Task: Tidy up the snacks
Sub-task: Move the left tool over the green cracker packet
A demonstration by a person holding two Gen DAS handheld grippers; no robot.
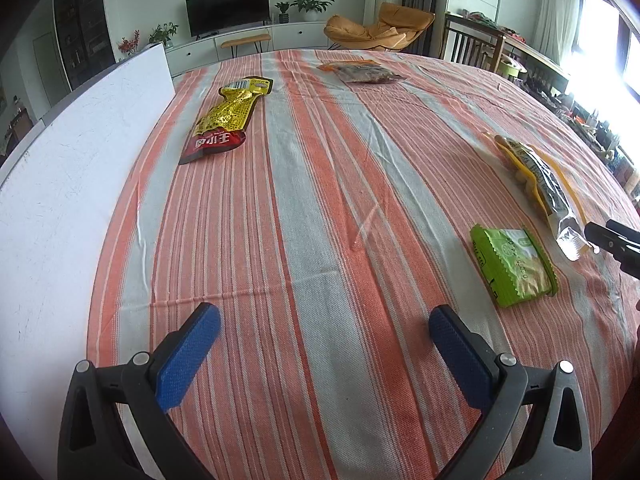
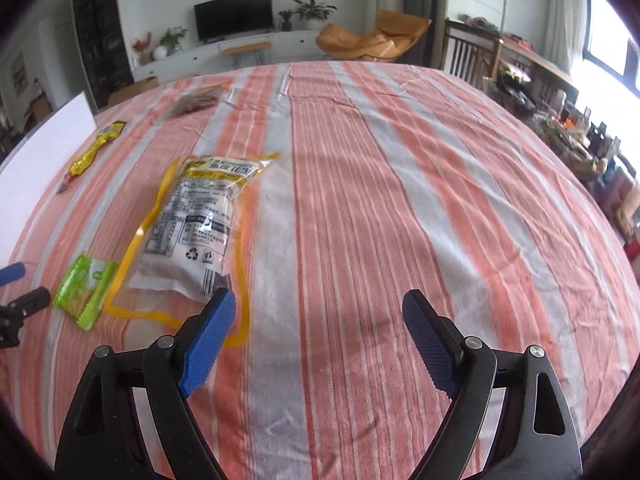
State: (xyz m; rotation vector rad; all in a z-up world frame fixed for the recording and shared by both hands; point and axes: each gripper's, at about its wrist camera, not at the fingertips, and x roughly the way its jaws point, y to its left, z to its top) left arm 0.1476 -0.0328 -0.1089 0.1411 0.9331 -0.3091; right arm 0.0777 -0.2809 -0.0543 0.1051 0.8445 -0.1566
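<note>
Several snack packs lie on a striped cloth. A yellow-and-red pack point(image 1: 224, 120) point(image 2: 90, 152) lies far left by a white board. A clear brown pack point(image 1: 360, 72) point(image 2: 196, 102) lies at the back. A clear yellow-edged bag point(image 1: 540, 176) point(image 2: 192, 232) and a small green pack point(image 1: 512, 264) point(image 2: 86, 288) lie side by side. My left gripper point(image 1: 324, 320) is open and empty over bare cloth. My right gripper point(image 2: 320, 308) is open and empty, its left finger point(image 2: 208, 340) just past the yellow-edged bag's near corner.
A white board point(image 1: 76, 184) lies along the table's left side. The striped cloth point(image 1: 320, 200) covers the table. The right gripper's tip point(image 1: 612, 236) shows in the left wrist view; the left gripper's tips point(image 2: 20, 288) show in the right wrist view. Chairs and shelves stand beyond.
</note>
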